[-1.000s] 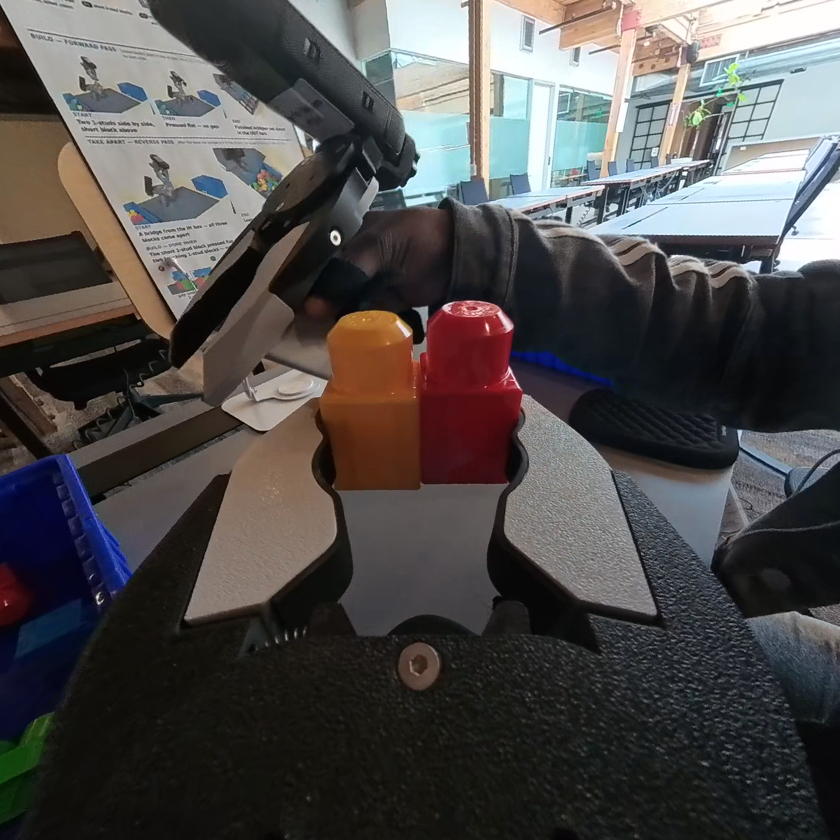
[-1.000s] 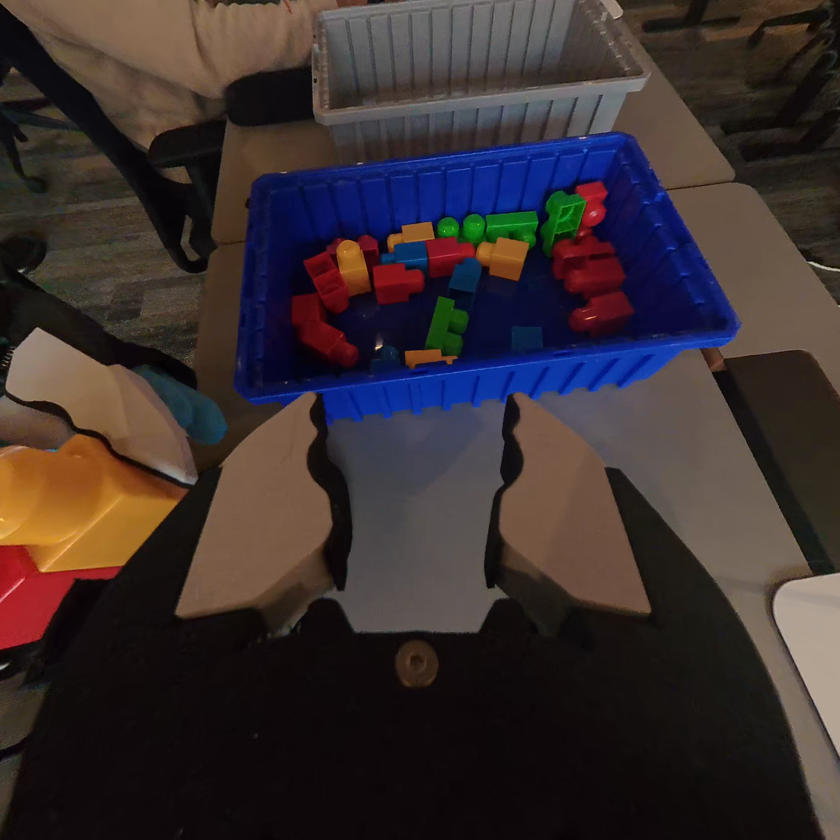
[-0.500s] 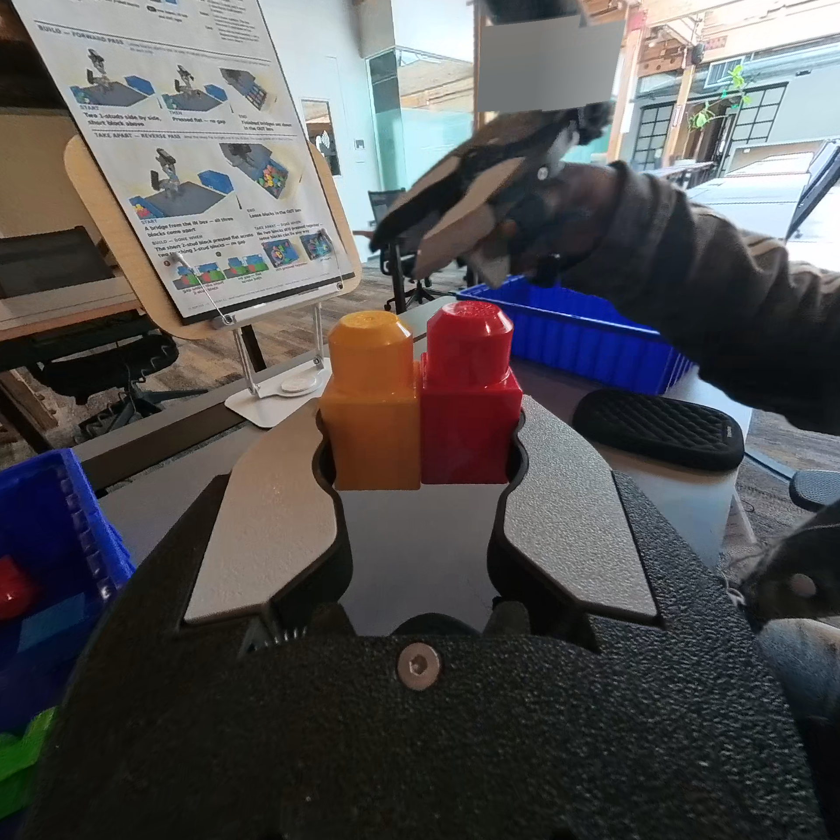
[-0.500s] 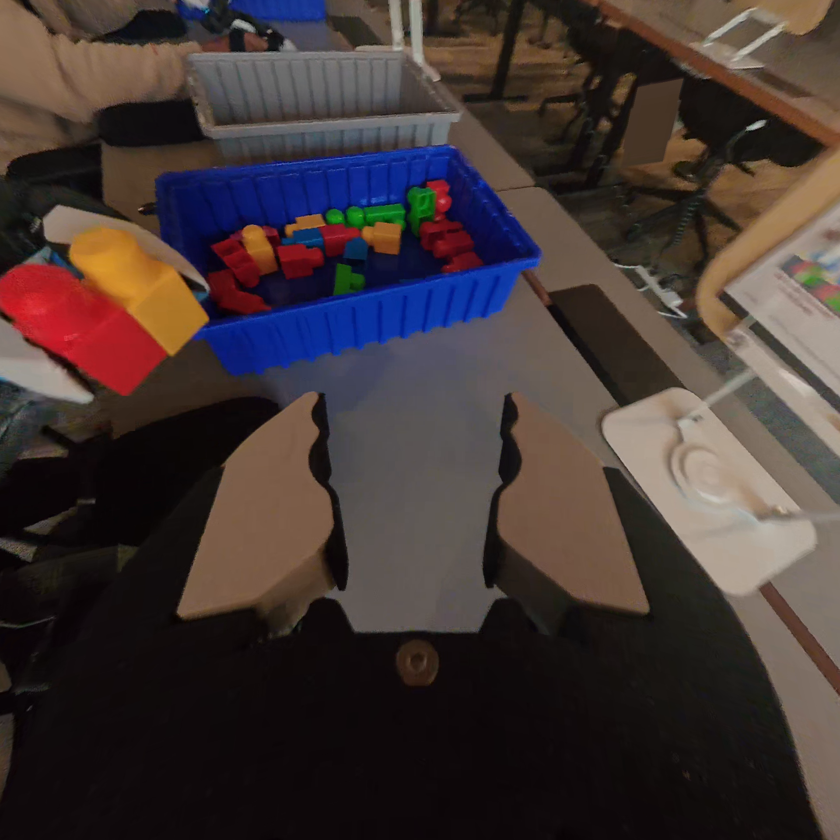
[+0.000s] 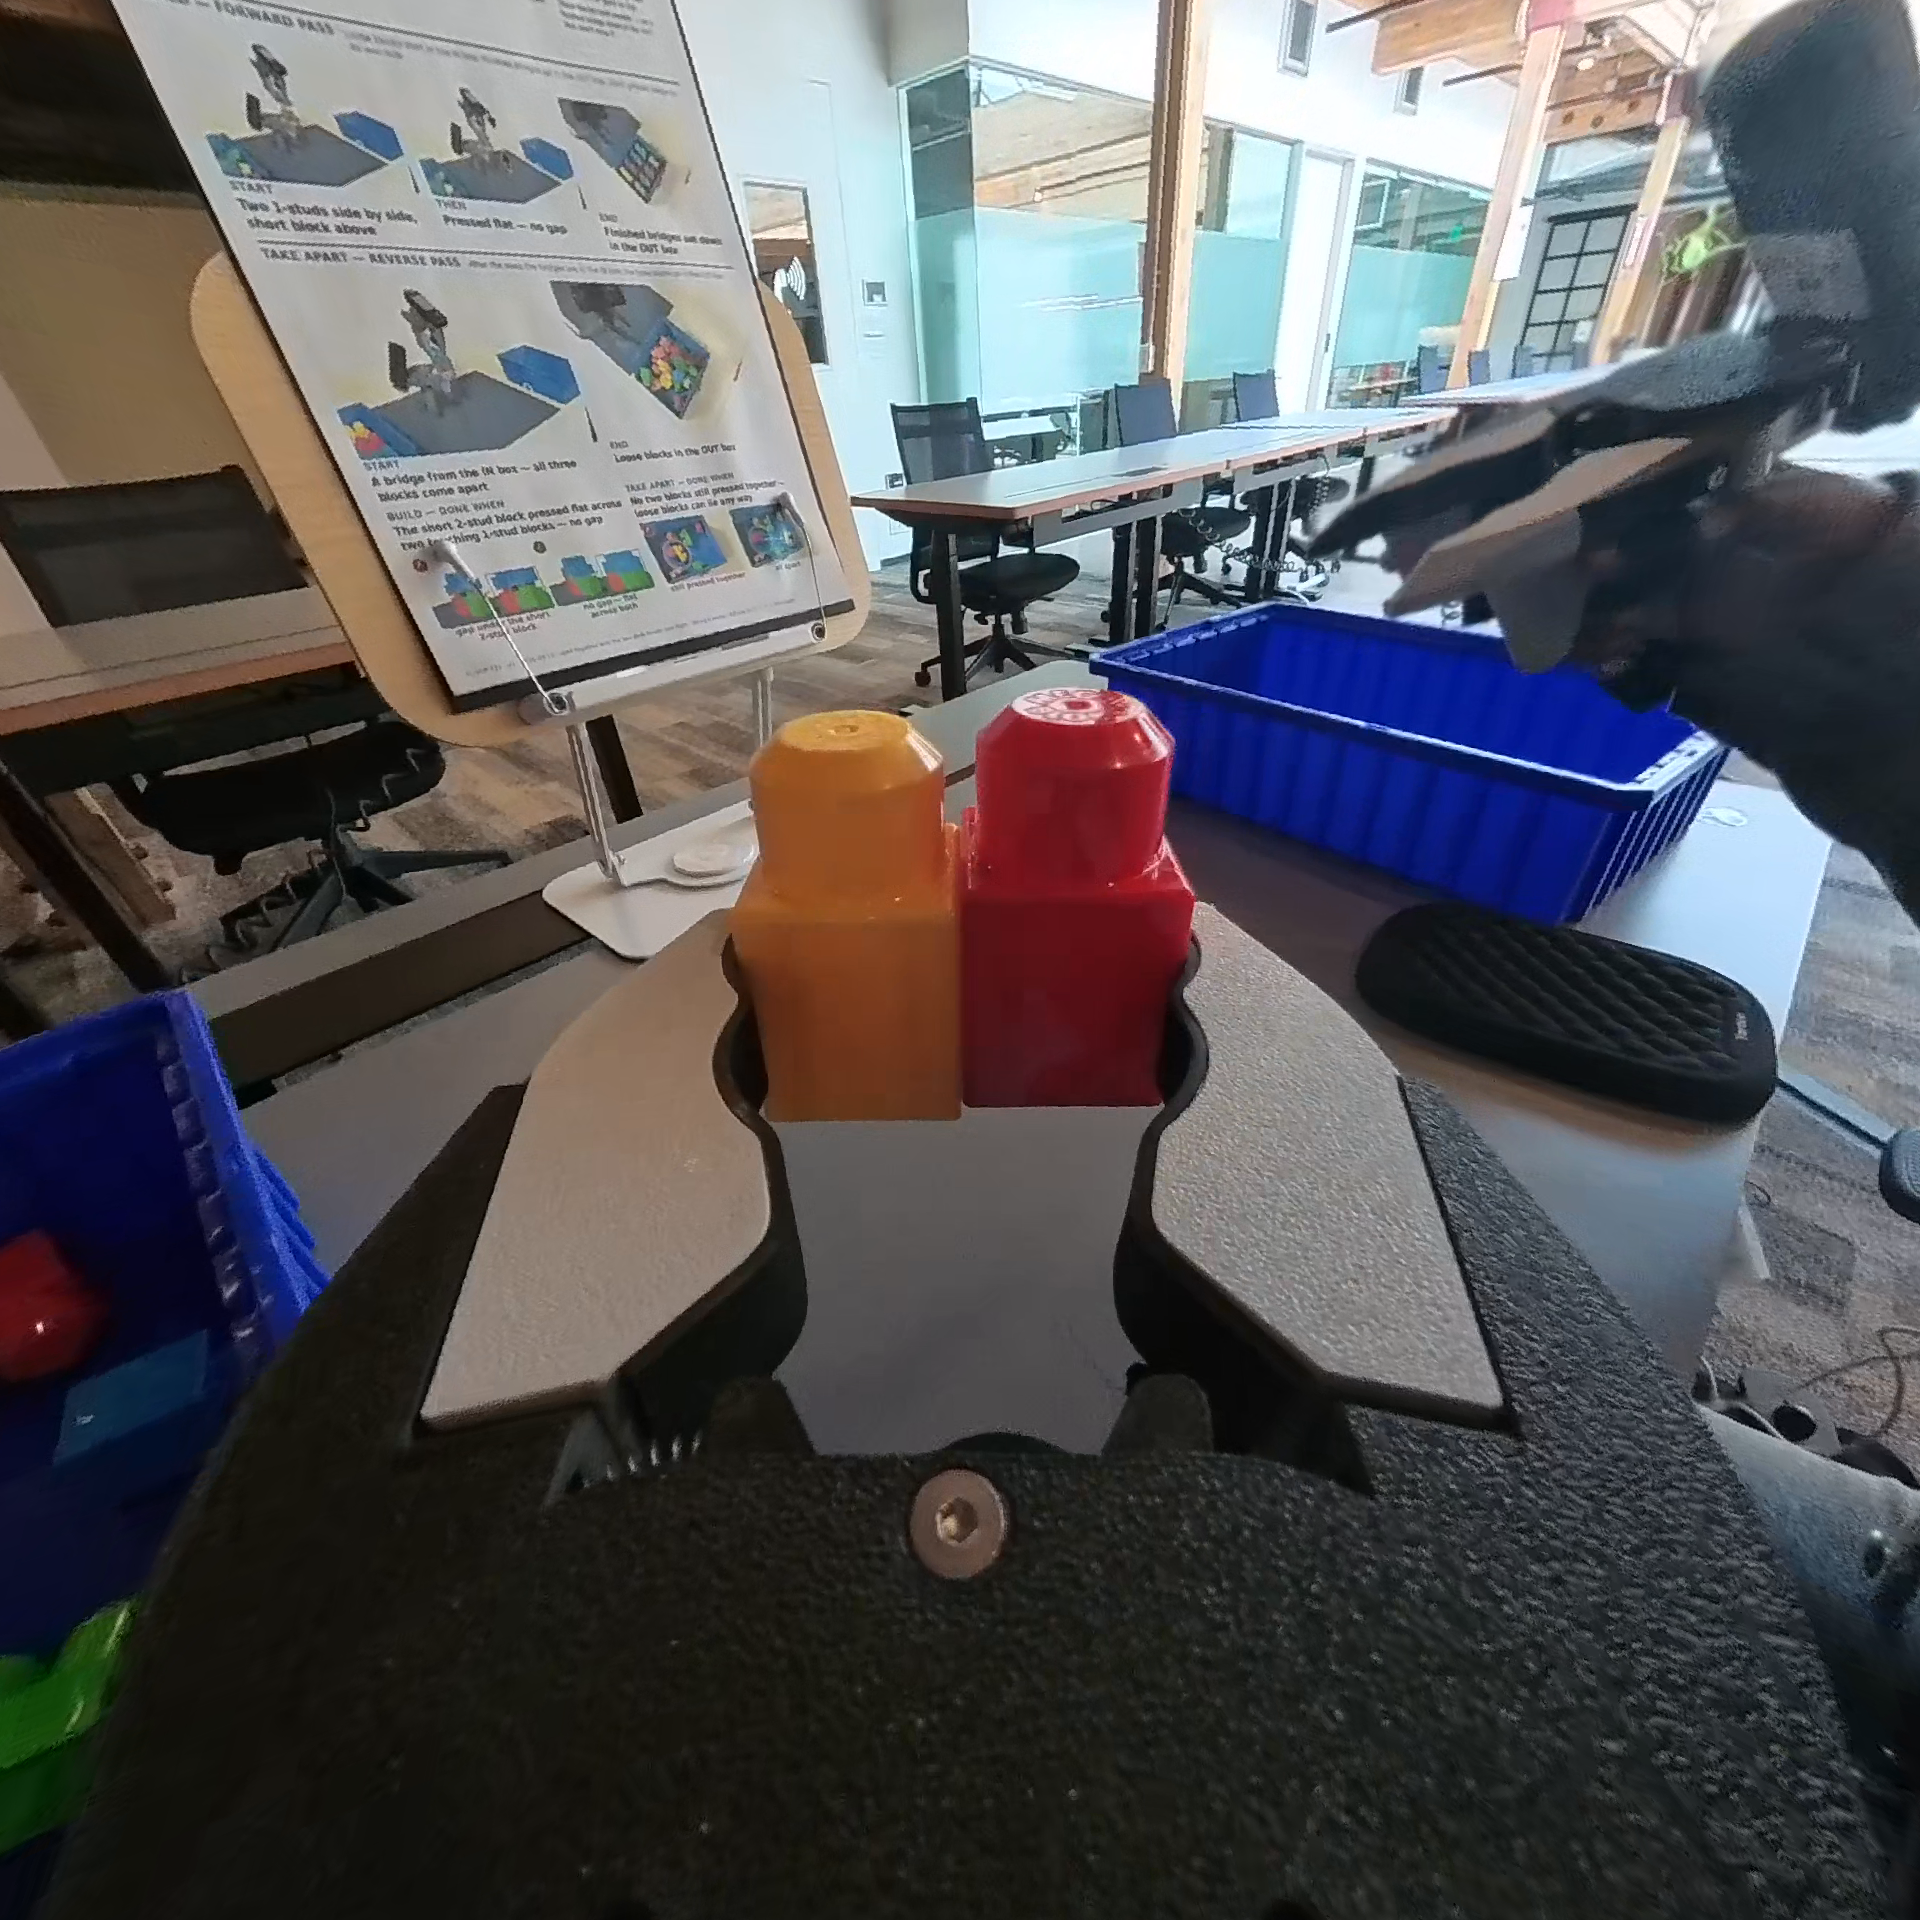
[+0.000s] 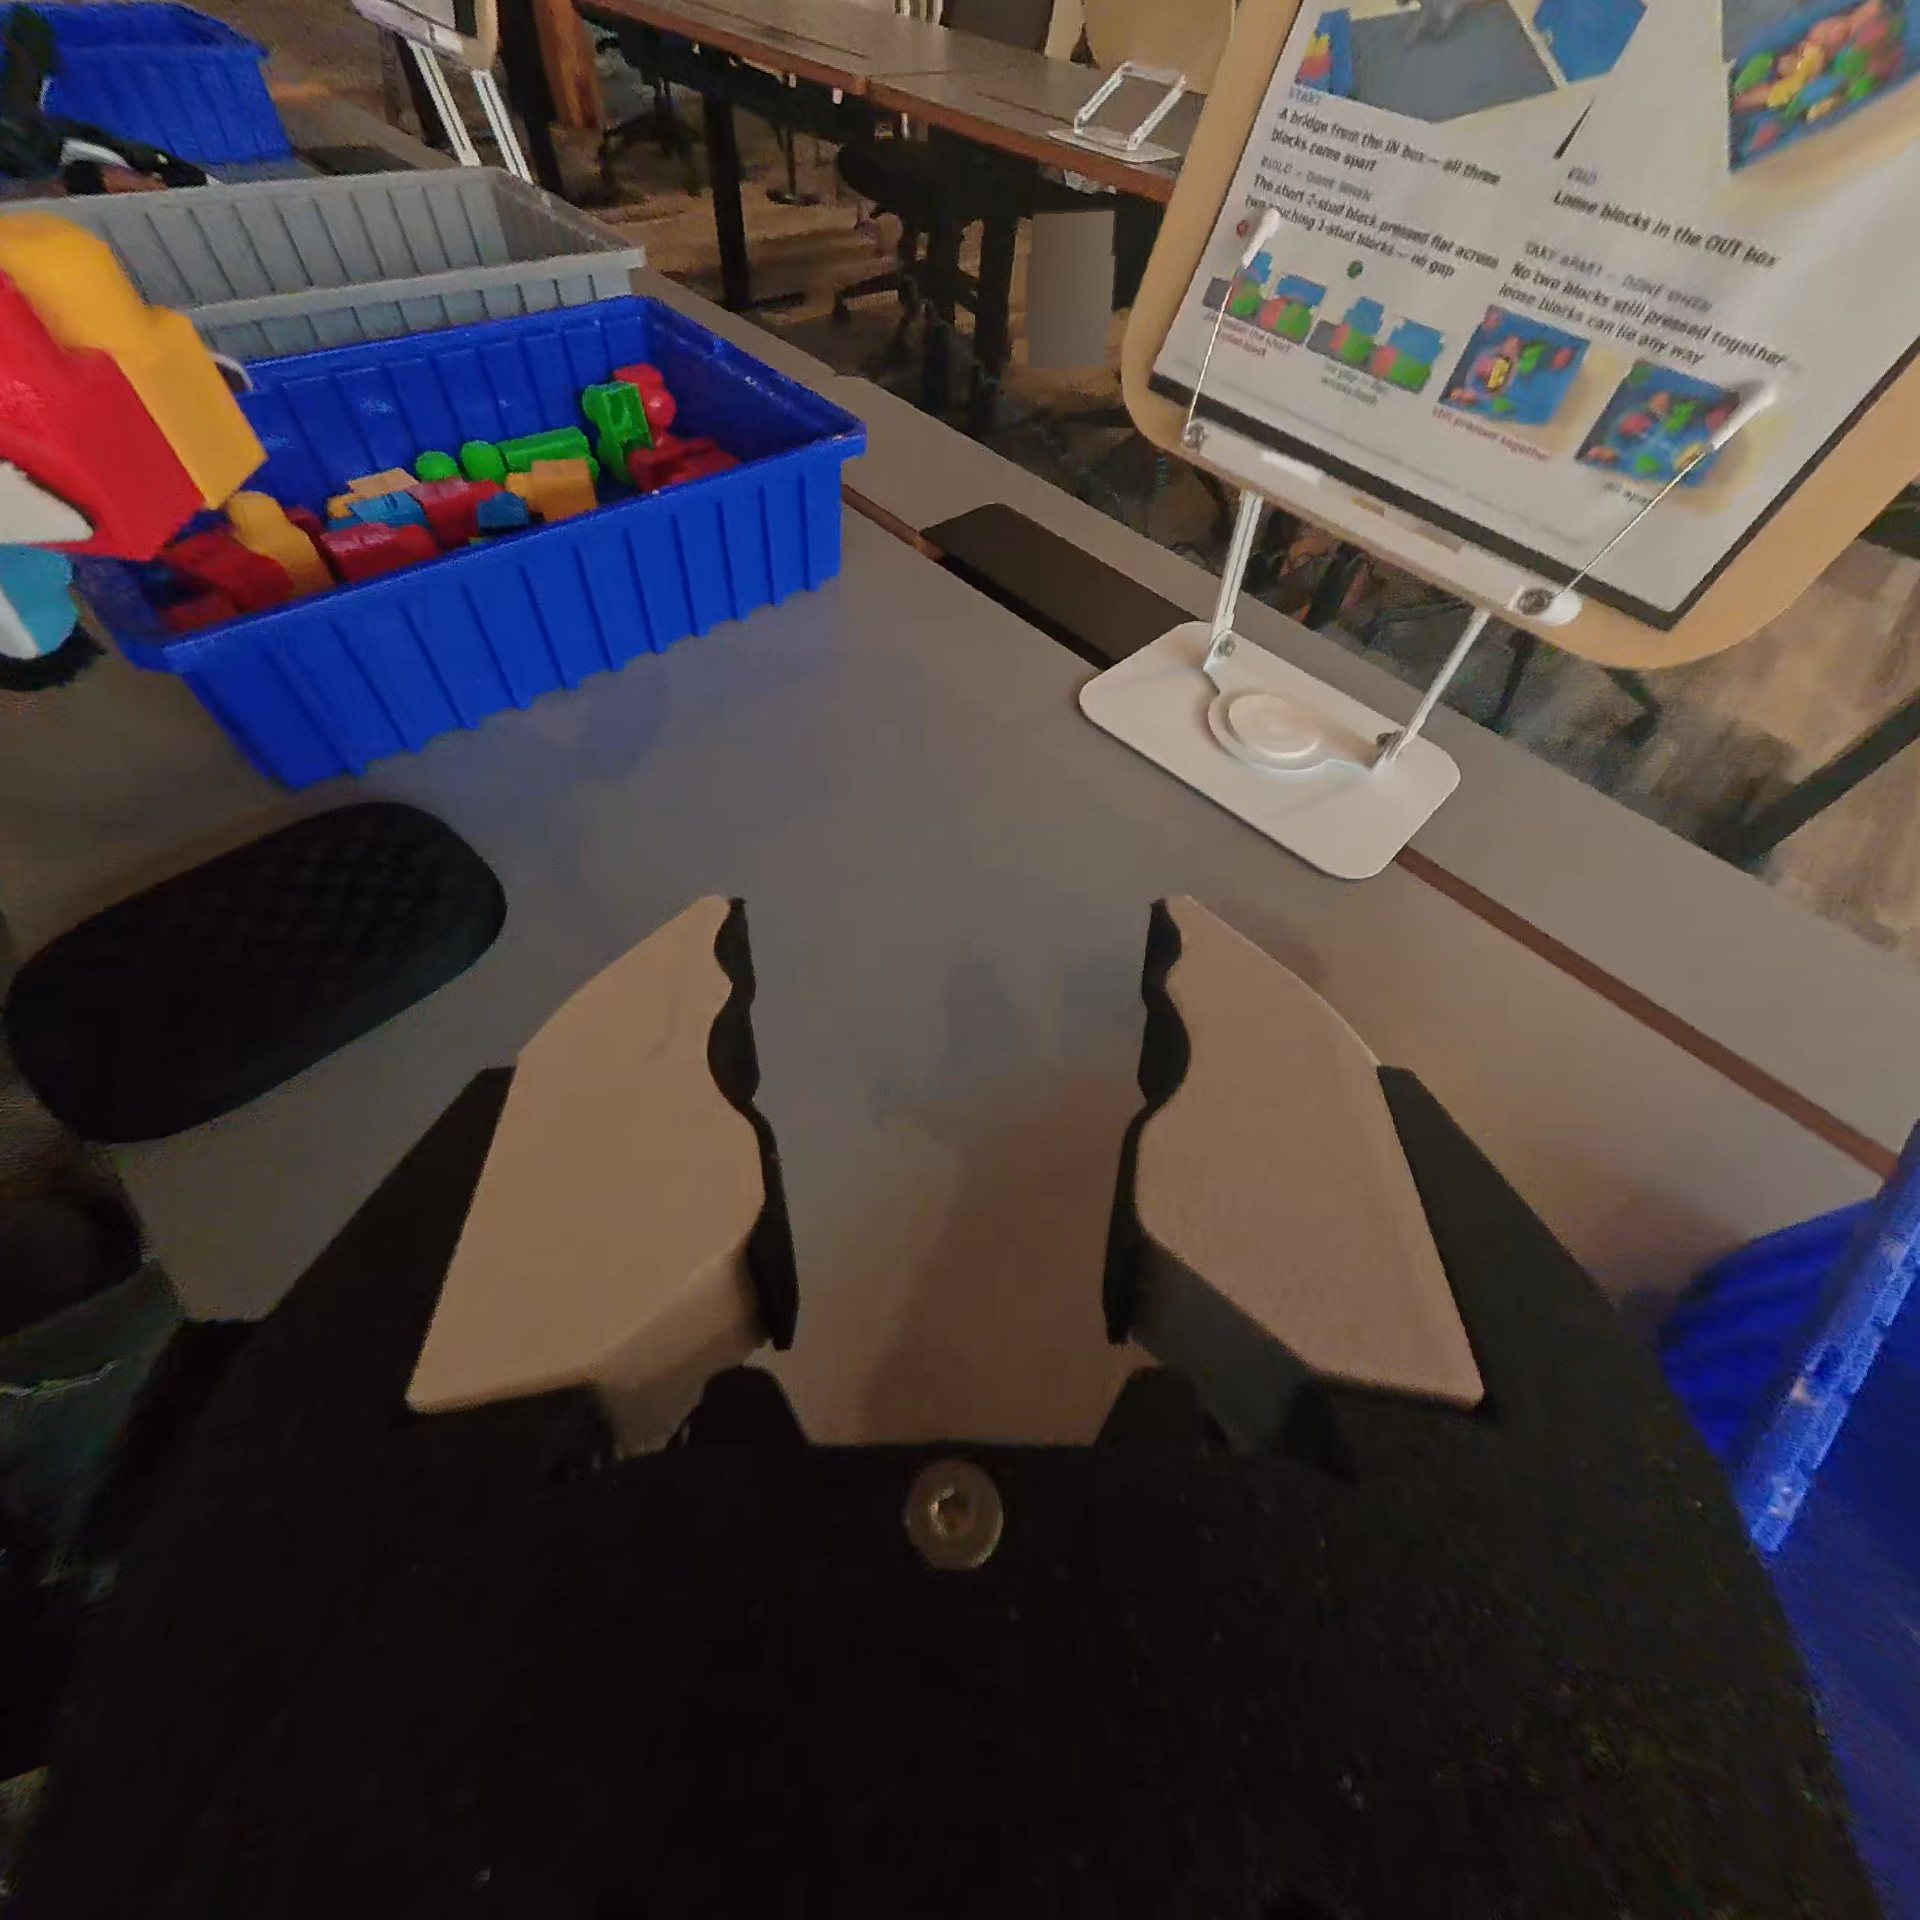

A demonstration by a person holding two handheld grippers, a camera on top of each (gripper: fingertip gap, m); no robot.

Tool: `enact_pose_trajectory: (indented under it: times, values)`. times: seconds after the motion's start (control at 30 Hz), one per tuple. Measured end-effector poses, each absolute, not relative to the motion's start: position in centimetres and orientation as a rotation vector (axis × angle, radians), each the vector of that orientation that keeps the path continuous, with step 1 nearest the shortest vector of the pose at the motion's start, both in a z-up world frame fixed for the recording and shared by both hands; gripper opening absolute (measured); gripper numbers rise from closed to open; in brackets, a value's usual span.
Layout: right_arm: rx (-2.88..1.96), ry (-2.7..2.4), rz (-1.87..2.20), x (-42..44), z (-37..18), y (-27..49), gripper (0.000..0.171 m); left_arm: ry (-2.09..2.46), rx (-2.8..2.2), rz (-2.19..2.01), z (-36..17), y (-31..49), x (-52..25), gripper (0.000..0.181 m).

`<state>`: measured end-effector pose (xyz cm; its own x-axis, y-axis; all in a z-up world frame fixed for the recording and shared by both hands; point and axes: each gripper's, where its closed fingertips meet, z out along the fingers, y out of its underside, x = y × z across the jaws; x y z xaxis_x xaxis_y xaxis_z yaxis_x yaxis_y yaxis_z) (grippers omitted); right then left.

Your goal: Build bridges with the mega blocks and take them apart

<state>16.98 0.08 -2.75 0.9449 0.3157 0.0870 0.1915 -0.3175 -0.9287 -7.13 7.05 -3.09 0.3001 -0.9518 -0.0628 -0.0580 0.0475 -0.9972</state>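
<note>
My left gripper is shut on two one-stud blocks side by side, a yellow block on the left and a red block on the right, held studs up above the grey table. The same pair shows at the far left of the right wrist view. My right gripper is open and empty above the table; it also shows at the upper right of the left wrist view. A blue bin holds several loose blocks.
An instruction sheet on a white stand is at the table's far edge. A black armrest pad lies near the blue bin. A grey bin stands behind it. Another blue bin is on the right, its corner beside my right gripper.
My right gripper has swung from facing the block bin to the right toward the stand and the other blue bin, staying open. My left gripper still holds the two blocks.
</note>
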Motion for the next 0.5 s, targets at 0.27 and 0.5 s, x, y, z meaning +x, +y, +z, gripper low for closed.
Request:
enact_pose_trajectory:
  times: [0.27, 0.5]
  values:
    - [-1.872, -0.369, 0.285, 17.0, -4.8, -2.0, 0.072, 1.03, -1.017, -1.504, 8.2, 3.4, -10.9, 0.076]
    - [-1.88, -0.339, 0.345, 17.3, -6.4, -1.7, 0.072, 1.063, -0.984, -1.435, 10.0, 3.6, -11.5, 0.077]
